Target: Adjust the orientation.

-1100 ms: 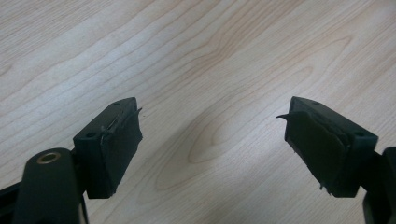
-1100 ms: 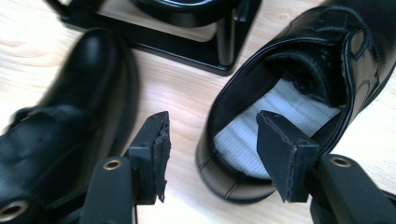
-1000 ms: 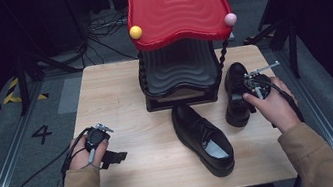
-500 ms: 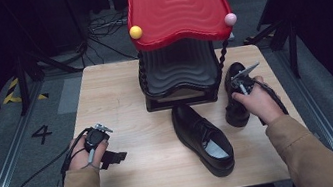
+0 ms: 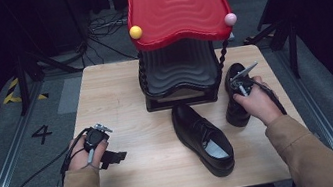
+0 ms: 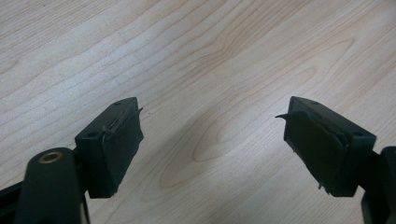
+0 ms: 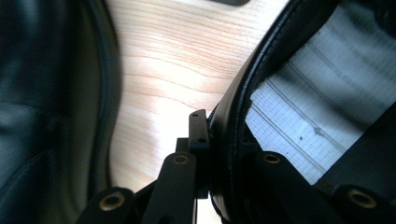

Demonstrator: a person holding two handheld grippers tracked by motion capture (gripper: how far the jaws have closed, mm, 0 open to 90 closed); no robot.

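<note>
- Right gripper [image 5: 238, 93] sits at the right side of the table [image 5: 114, 96], on the right shoe [image 5: 235, 108], held by the right hand [image 5: 255, 102].
- Its jaws have just been closing; right gripper view: they pinch the shoe's collar wall [image 7: 229, 140], one jaw outside on the wood side, the other inside over the grey insole [image 7: 308, 116]. Clenched on the right shoe.
- Right shoe: black leather, standing on the table just right of the rack's base, toe pointing away from the person, heel end under the hand.
- Second black shoe [image 5: 204, 138] lies mid-table, front of the rack, toe toward the rack, opening toward the person, grey insole visible. Near the held shoe, cannot tell if they touch.
- Same second shoe shows as dark leather at the left edge of the right gripper view [image 7: 51, 107], strip of bare wood between the two.
- Left gripper [image 5: 109, 158] rests low at the front-left of the table in the left hand [image 5: 83, 155], cable trailing off to the left.
- Left gripper view: jaws wide apart, nothing between them, just bare wood. Released.
- Shoe rack [image 5: 180, 78]: black wavy lower shelf at table's back centre, red wavy top shelf [image 5: 176, 6] above it, yellow ball [image 5: 135, 32] and pink ball [image 5: 230, 19] at its front corners.
</note>
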